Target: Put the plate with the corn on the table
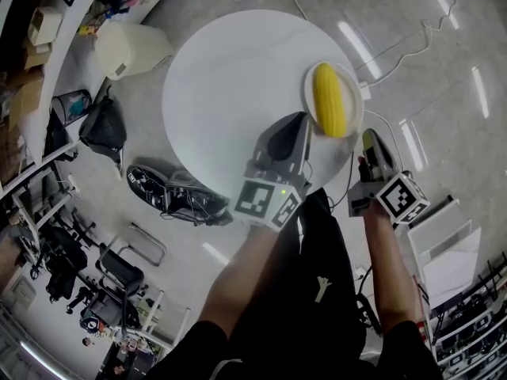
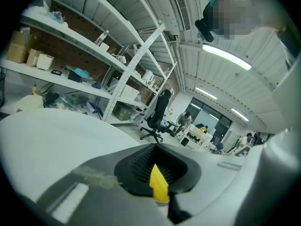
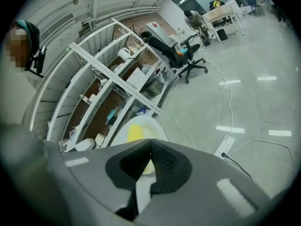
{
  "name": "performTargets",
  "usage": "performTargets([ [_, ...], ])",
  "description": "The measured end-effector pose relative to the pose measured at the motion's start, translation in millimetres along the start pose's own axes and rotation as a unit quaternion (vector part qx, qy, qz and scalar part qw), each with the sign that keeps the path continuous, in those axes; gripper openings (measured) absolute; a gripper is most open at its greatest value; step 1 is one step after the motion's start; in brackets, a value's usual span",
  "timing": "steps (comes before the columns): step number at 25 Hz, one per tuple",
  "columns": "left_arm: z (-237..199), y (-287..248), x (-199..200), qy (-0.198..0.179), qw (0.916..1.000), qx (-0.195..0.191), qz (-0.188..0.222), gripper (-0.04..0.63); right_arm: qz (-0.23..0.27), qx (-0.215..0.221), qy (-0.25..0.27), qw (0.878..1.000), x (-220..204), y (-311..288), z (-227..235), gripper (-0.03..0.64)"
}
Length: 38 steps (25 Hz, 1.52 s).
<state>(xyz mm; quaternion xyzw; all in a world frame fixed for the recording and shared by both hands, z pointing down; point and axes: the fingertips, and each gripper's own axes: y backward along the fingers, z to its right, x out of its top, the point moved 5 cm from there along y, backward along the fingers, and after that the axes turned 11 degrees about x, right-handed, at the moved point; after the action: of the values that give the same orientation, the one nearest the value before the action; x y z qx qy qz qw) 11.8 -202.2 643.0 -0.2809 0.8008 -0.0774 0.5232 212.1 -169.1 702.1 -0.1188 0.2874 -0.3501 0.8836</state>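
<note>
- My left tongs reach over the near right part of the round white table, with their tips at the plate's near-left rim.
- In the left gripper view their jaws are drawn close, leaving only a narrow slot. The yellow of the corn cob and a sliver of white rim sit in that slot, so I read them as pinching the plate.
- My right tongs come in from off the table's right side and meet the plate at its near-right rim.
- In the right gripper view the white plate runs down into the gap between those jaws, which are pressed onto it.
- The corn cob lies lengthwise across the middle of the plate, pointing away from me.
- The plate is at the table's right edge and partly overhangs it. I cannot tell whether it rests on the top or is lifted just above it.
- A white power strip with its cable lies on the floor beyond the plate, and a black office chair stands near the shelving.
- A black bag and a white bin sit on the floor left of the table.
</note>
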Motion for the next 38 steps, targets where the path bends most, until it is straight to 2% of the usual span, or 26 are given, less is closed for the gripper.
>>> performTargets([
  [12, 31.5, 39.6, 25.2, -0.015, 0.9996, -0.008, 0.025, 0.005, -0.012, 0.027, 0.051, 0.998, 3.1, 25.5, -52.4, 0.009],
  [27, 81.4, 93.3, 78.7, -0.026, 0.9971, -0.003, 0.071, 0.005, -0.001, 0.057, 0.101, 0.993, 22.8, 78.5, -120.2, 0.009],
  [38, 116.4, 148.1, 88.4, -0.062, 0.9935, -0.006, 0.095, 0.005, 0.028, 0.086, 0.148, 0.985, 28.7, 120.6, -169.1, 0.009],
])
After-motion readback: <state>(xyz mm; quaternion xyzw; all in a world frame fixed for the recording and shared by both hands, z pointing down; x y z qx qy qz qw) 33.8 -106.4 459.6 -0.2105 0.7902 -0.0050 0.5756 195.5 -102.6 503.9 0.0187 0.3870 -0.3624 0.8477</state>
